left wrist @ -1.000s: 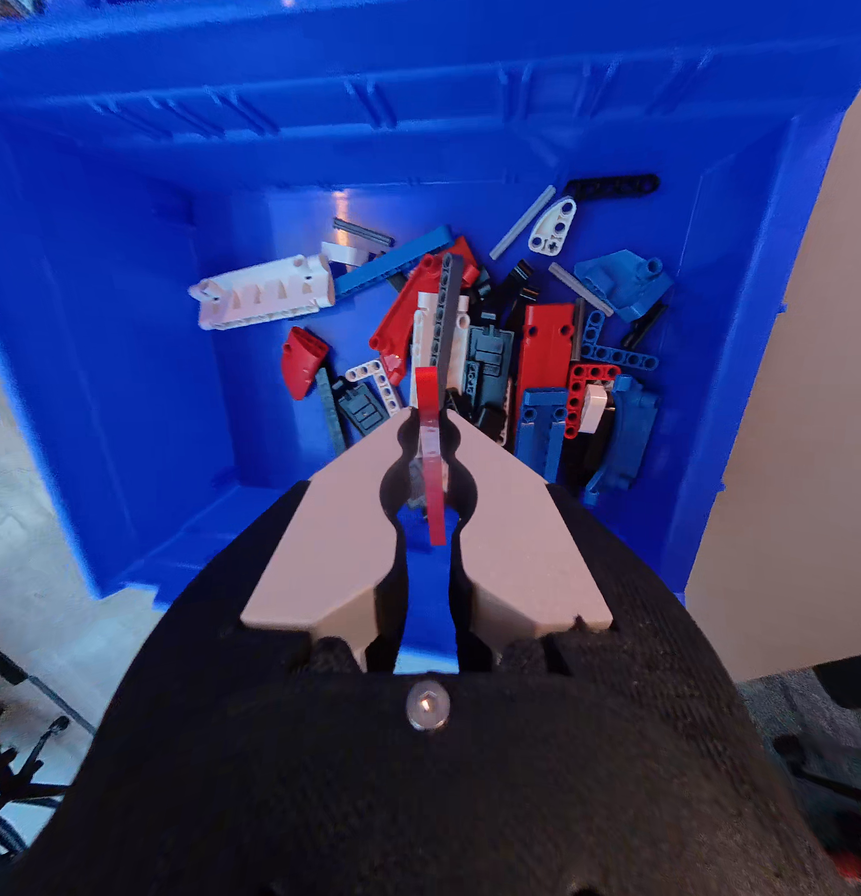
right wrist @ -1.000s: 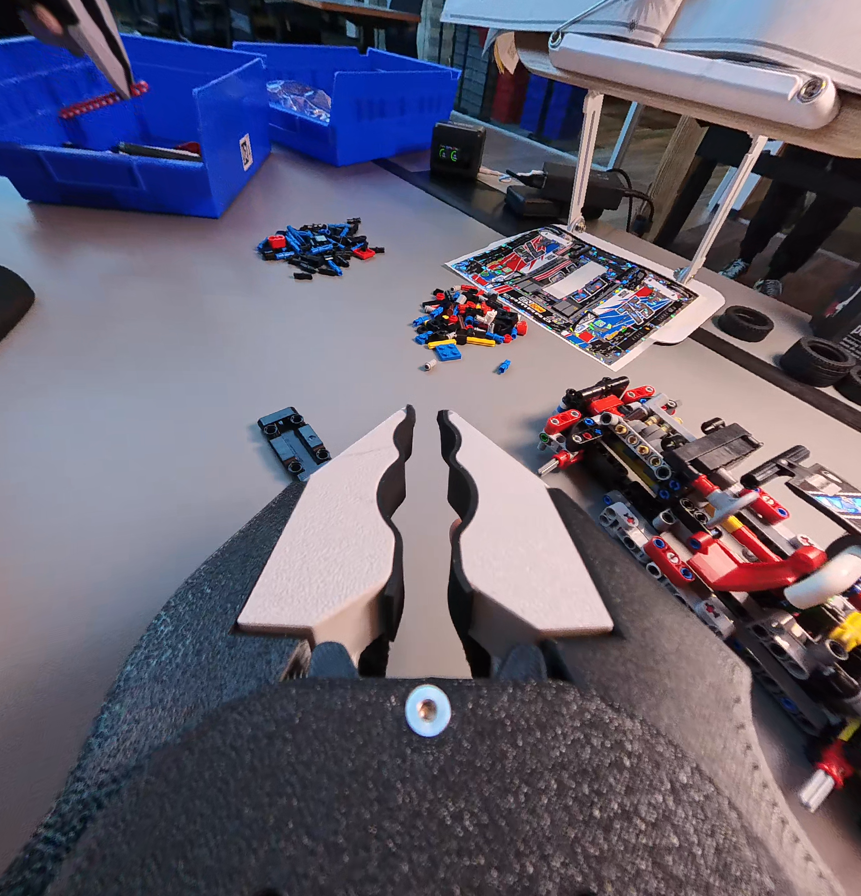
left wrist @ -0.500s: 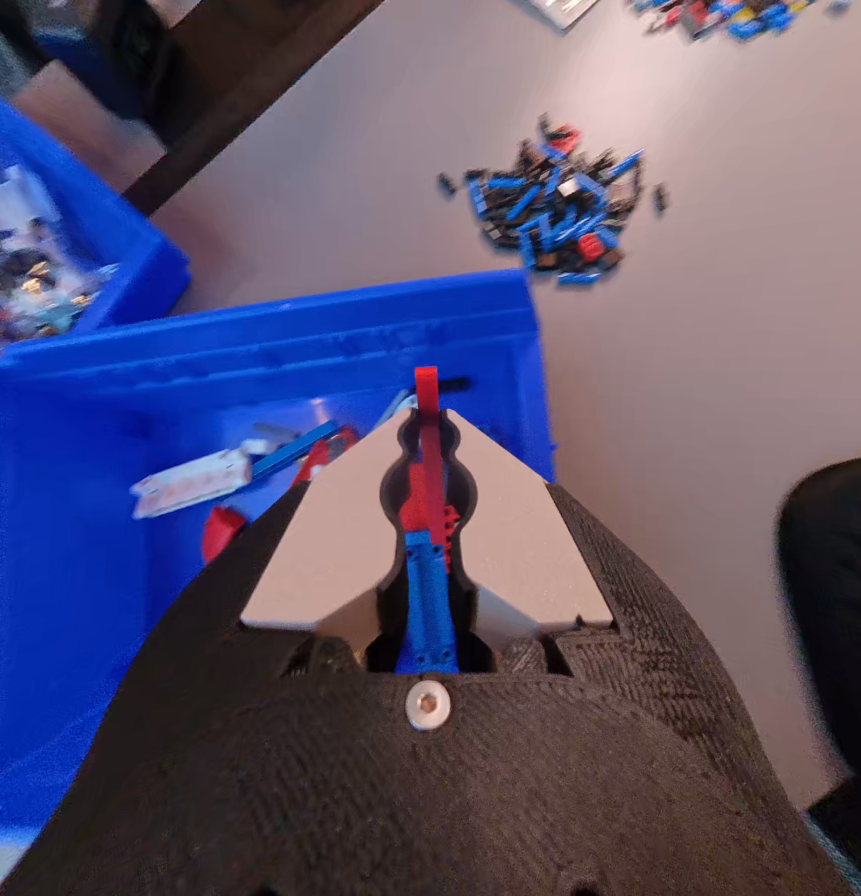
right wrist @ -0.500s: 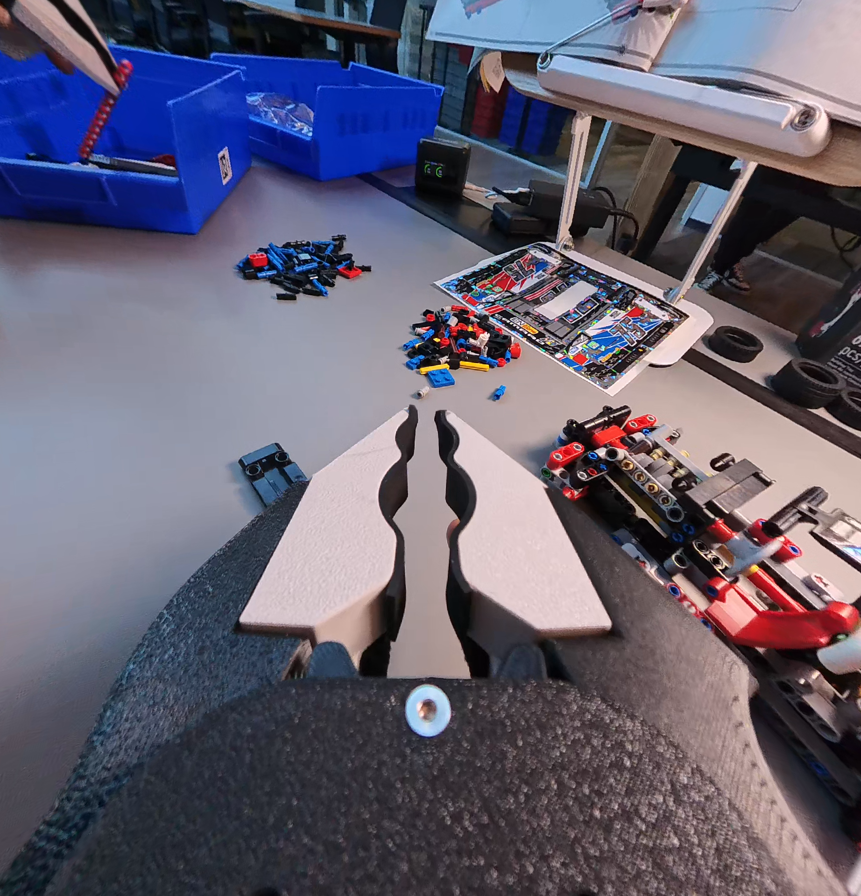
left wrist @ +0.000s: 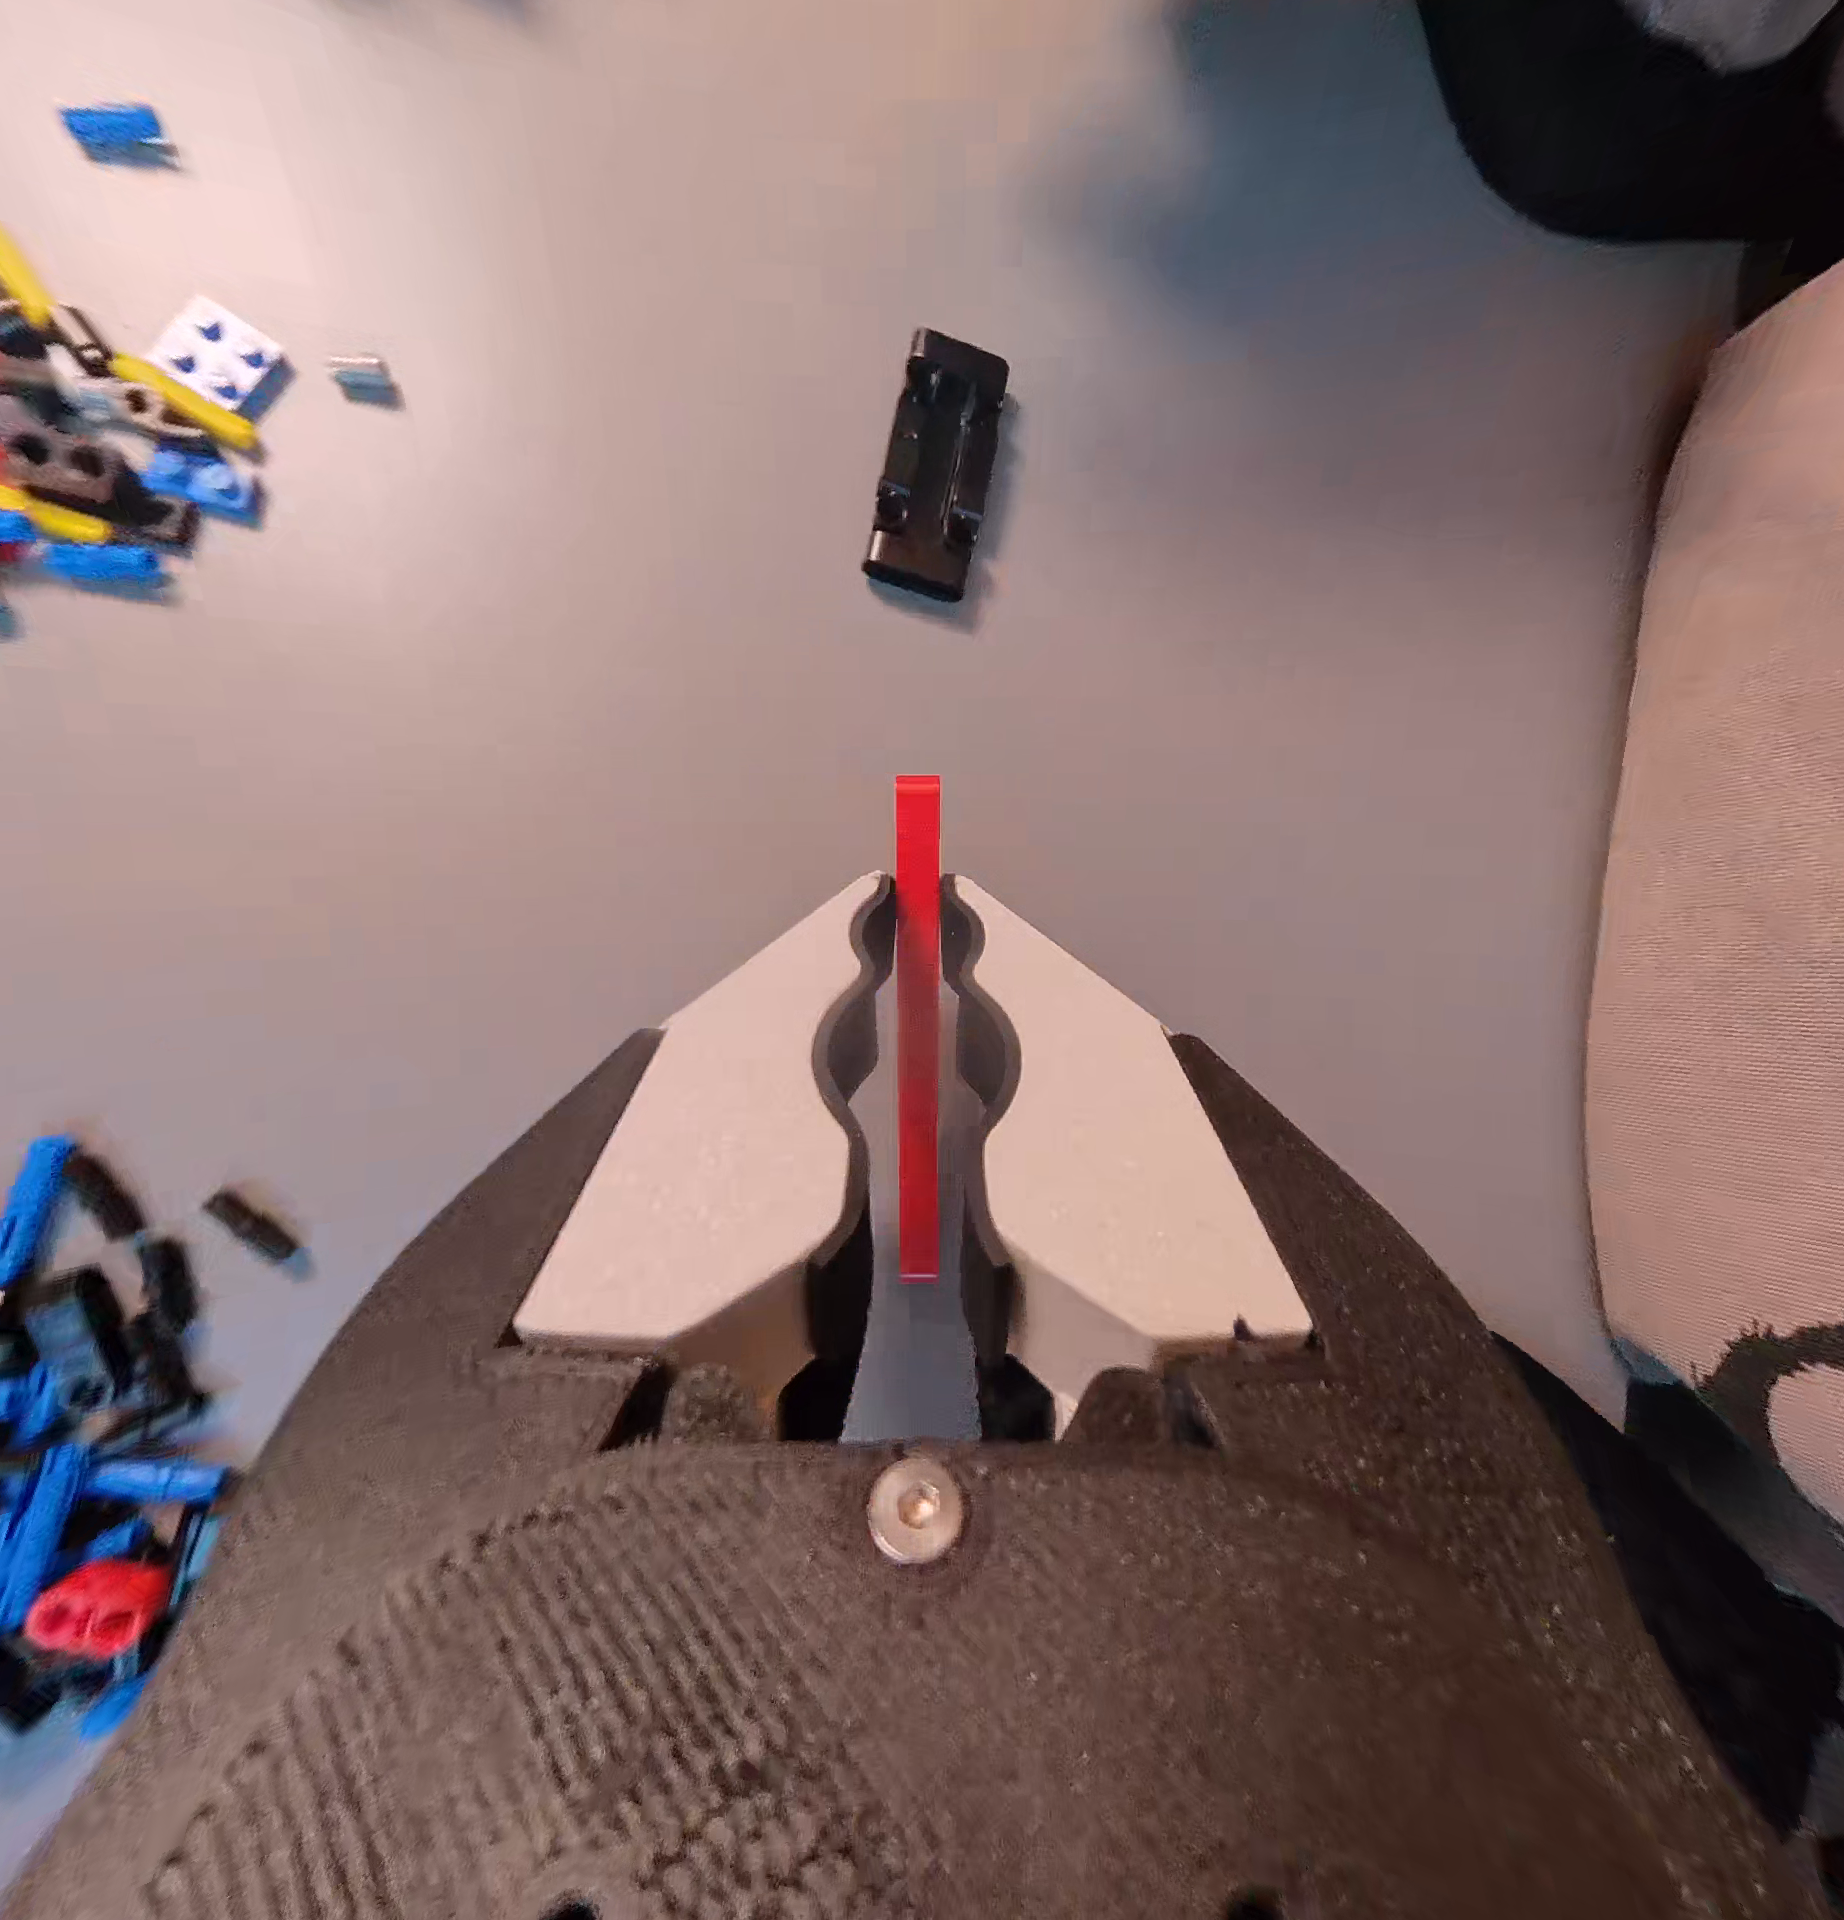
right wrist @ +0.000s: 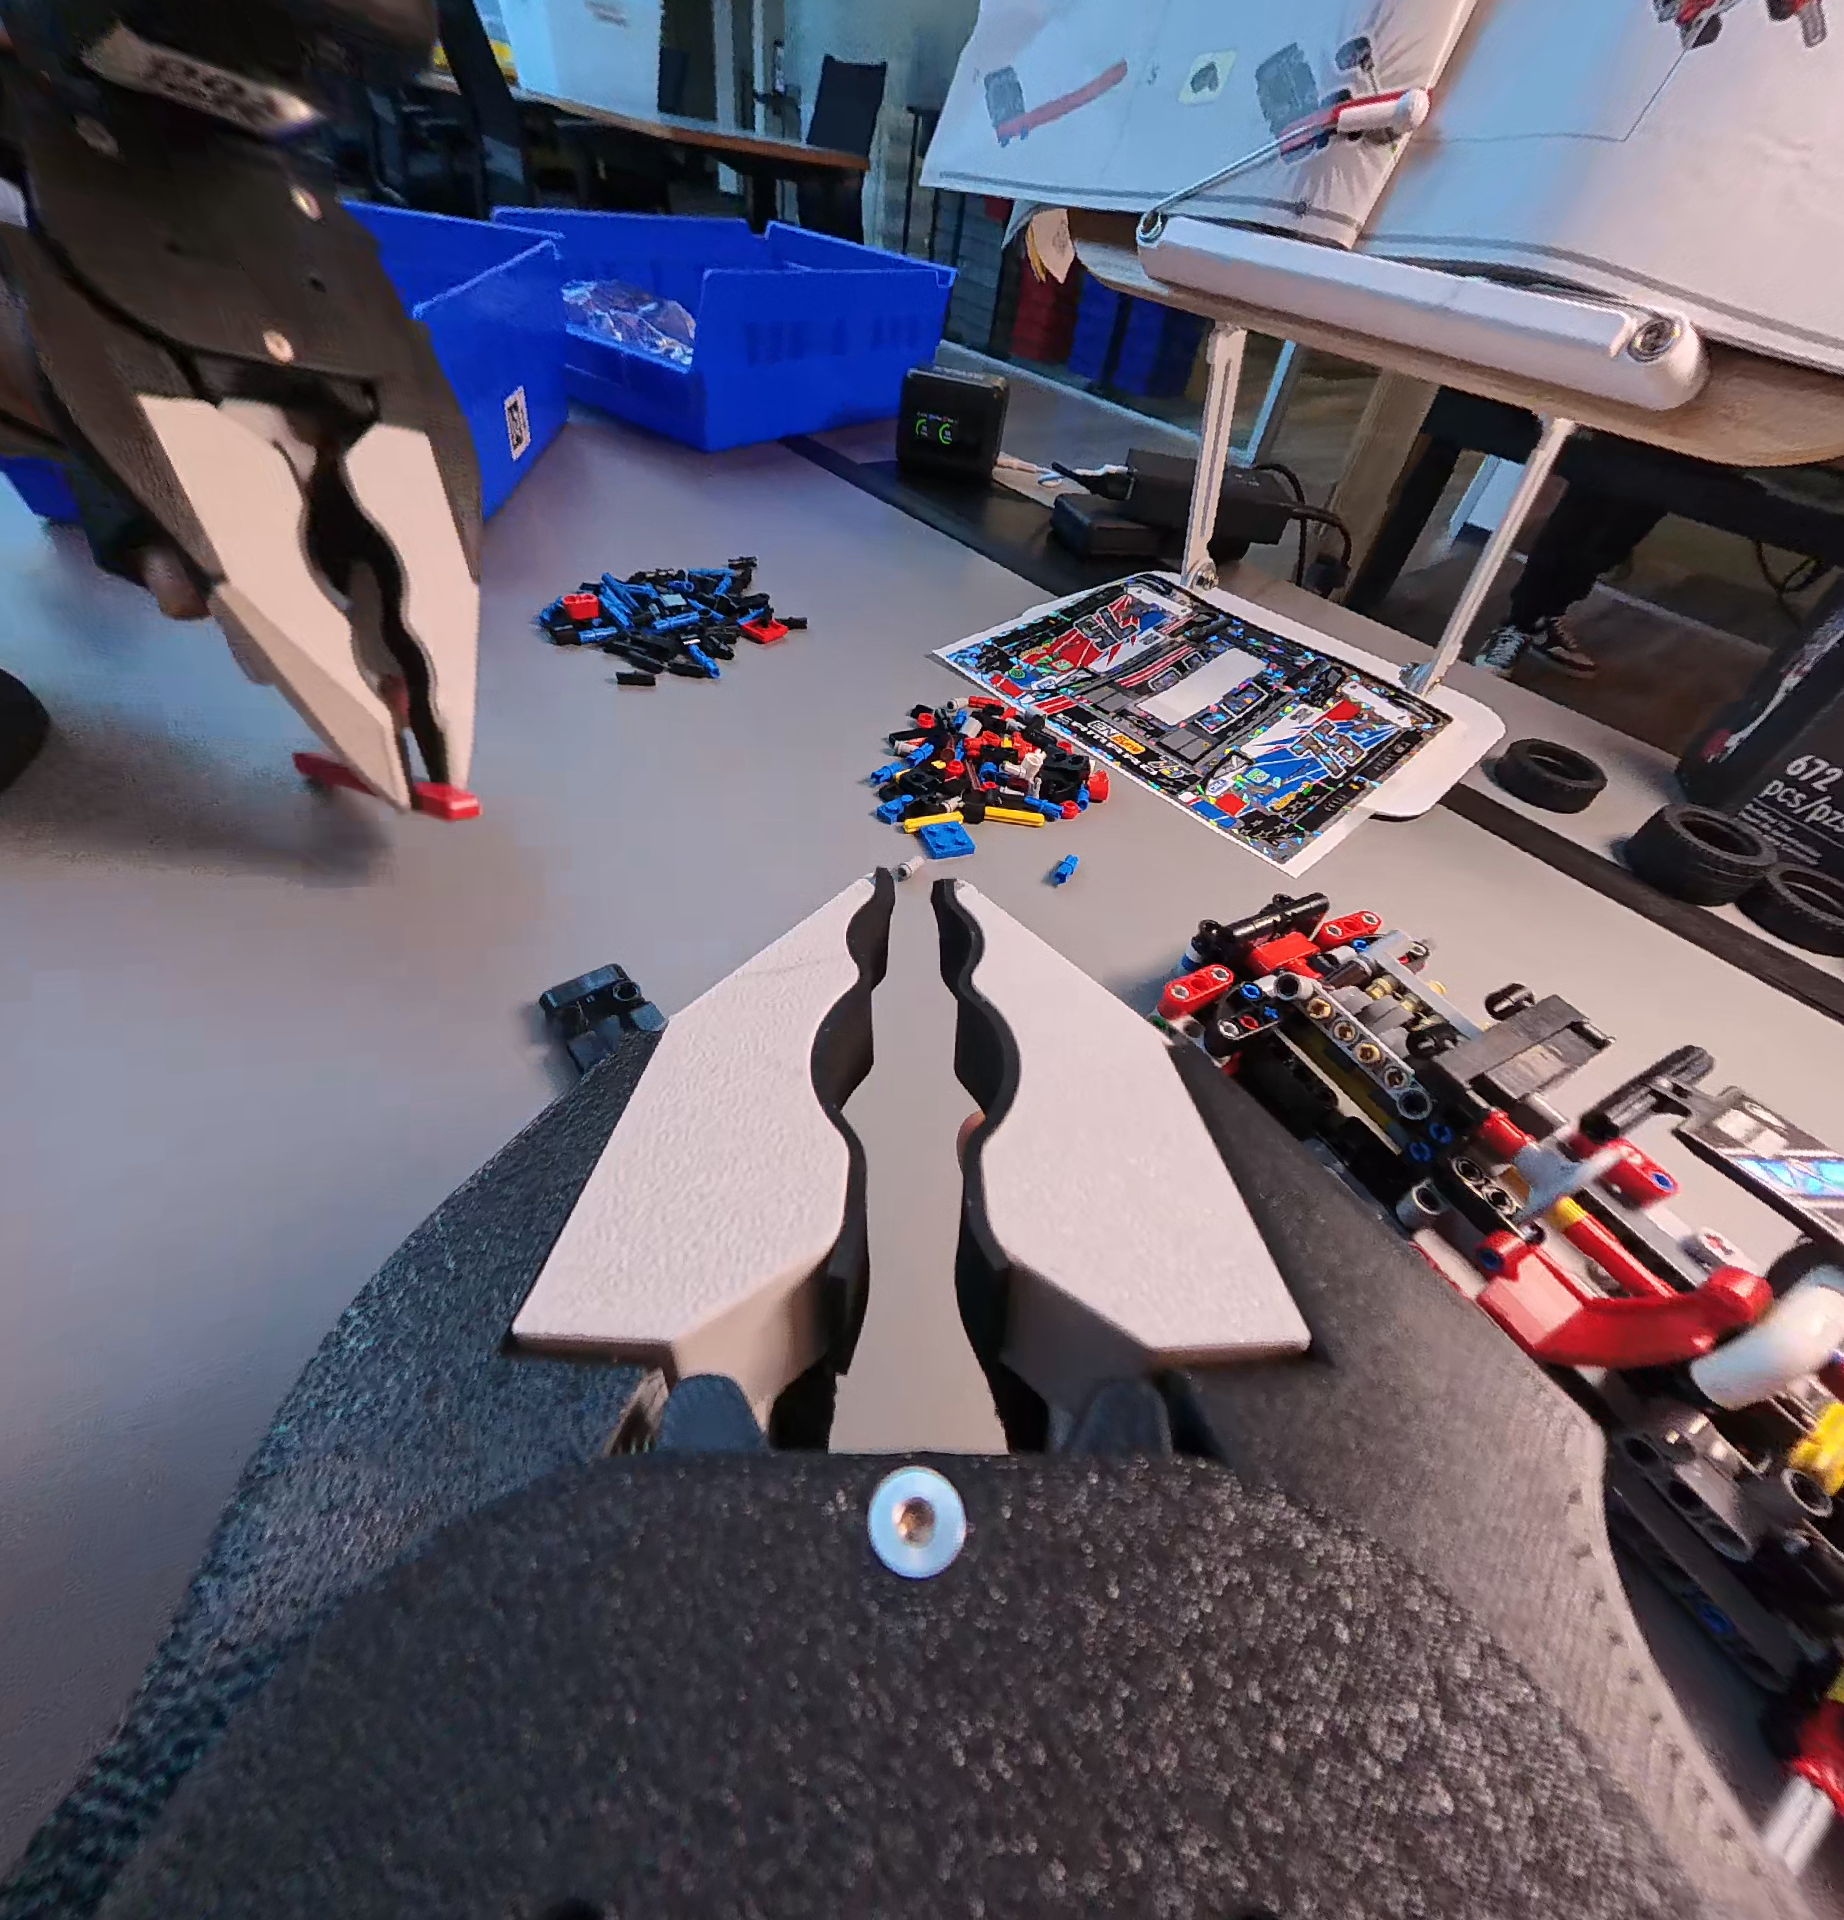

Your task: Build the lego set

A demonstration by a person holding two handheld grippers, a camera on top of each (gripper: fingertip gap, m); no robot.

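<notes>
left gripper: grey-fingered black tongs [left wrist: 918, 883], pinched tight on a long thin red plastic lego beam [left wrist: 918, 1029]; the beam lies along the slot, its end poking past the tips
beam position: in the right wrist view the beam [right wrist: 442, 798] hangs low over the grey table [right wrist: 222, 1039]; touching or not, cannot tell
right gripper: same grey-fingered tongs [right wrist: 913, 888], holding nothing, fingers nearly together with a narrow gap between them, hovering over the table
build: half-built red, black and grey lego car chassis [right wrist: 1469, 1122] sits to the right of the right gripper, well apart from the beam
nearby: small black ribbed lego plate [left wrist: 937, 480] lies ahead of the left tips; mixed red/yellow/blue parts pile [right wrist: 985, 769] beyond the right gripper; blue/black pin pile [right wrist: 669, 618] farther back, near the blue plastic bins [right wrist: 752, 322]
risk 1: thin grip on the beam's faces; it could pivot or slip if the free end bumps the table
risk 2: dropped into a pile, it would need refinding
risk 3: the handover to the right gripper may misalign, since its gap is barely open
risk 4: pressing the beam on may shove the unheld chassis
</notes>
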